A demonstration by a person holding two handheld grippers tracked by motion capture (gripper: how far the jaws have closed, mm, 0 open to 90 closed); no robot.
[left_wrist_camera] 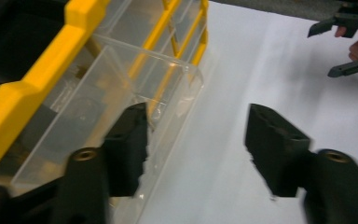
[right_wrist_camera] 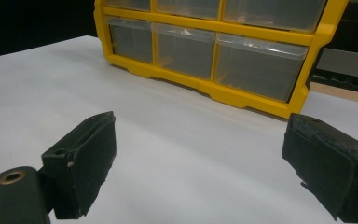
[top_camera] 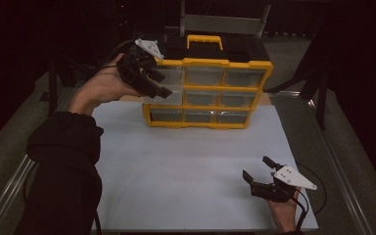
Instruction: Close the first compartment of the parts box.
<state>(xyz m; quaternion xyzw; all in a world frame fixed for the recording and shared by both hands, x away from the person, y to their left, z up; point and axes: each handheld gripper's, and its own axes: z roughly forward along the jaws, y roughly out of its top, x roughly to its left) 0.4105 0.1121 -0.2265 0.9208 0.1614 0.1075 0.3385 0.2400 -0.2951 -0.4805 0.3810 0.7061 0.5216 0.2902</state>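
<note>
White tabletop (top_camera: 186, 166), dark room: yellow drawer organizer (top_camera: 208, 90) at far edge. Left gripper (top_camera: 154, 83) at its left-column clear drawer (left_wrist_camera: 121, 107), pulled out; jaws part-open, straddling the front wall. Right gripper (top_camera: 257, 169) near organizer's front-right, wide open, empty.

Left tool (top_camera: 157, 83) raised, jaws partly apart; right tool (top_camera: 257, 168) low, jaws spread wide.

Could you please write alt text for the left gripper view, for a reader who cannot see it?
The left tongs reach at a clear plastic drawer pulled partway out of a yellow-framed organizer, one black jaw against the drawer's front and the other over the white tabletop. The right tongs show far off at the upper right.
</note>
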